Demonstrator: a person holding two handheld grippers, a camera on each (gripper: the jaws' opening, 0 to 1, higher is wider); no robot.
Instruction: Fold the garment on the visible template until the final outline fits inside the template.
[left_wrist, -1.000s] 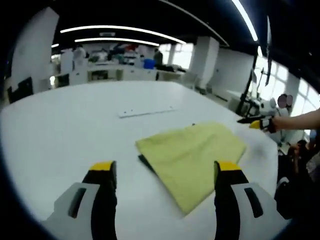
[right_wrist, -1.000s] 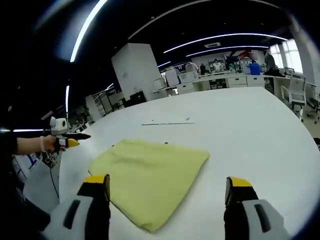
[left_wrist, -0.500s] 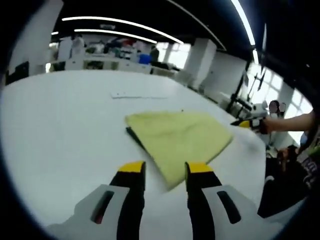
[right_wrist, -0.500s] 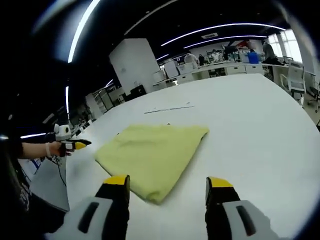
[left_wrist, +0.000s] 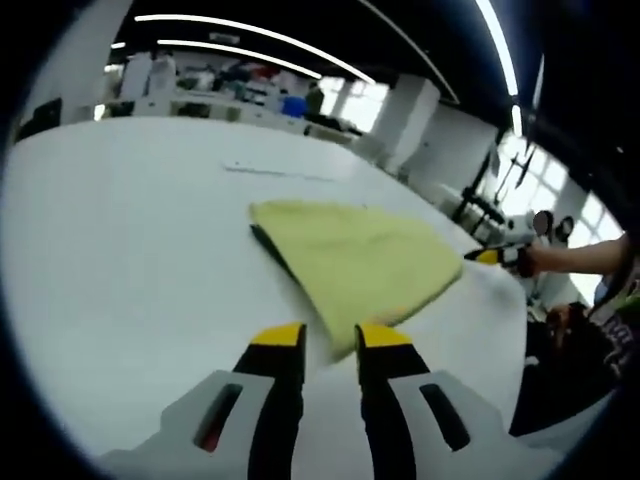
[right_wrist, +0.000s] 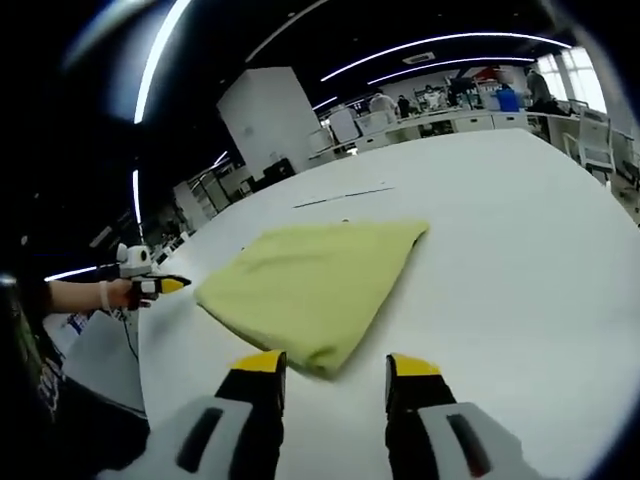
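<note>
Bright ceiling strips (left_wrist: 250, 32) light both views — soft motion blur, strong fisheye bending at edges.

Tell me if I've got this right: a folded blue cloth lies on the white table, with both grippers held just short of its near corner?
Not quite: the cloth is yellow-green, not blue, as the left gripper view shows. The rest holds: it lies folded on the white table, with the left gripper and right gripper just short of its near corner.

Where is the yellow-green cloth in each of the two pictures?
Left gripper view: the yellow-green cloth lies just right of the middle, above the left gripper.
Right gripper view: the cloth lies in the middle, above the right gripper.
Shared landmark: the thin strip on the white table, beyond the cloth.
</note>
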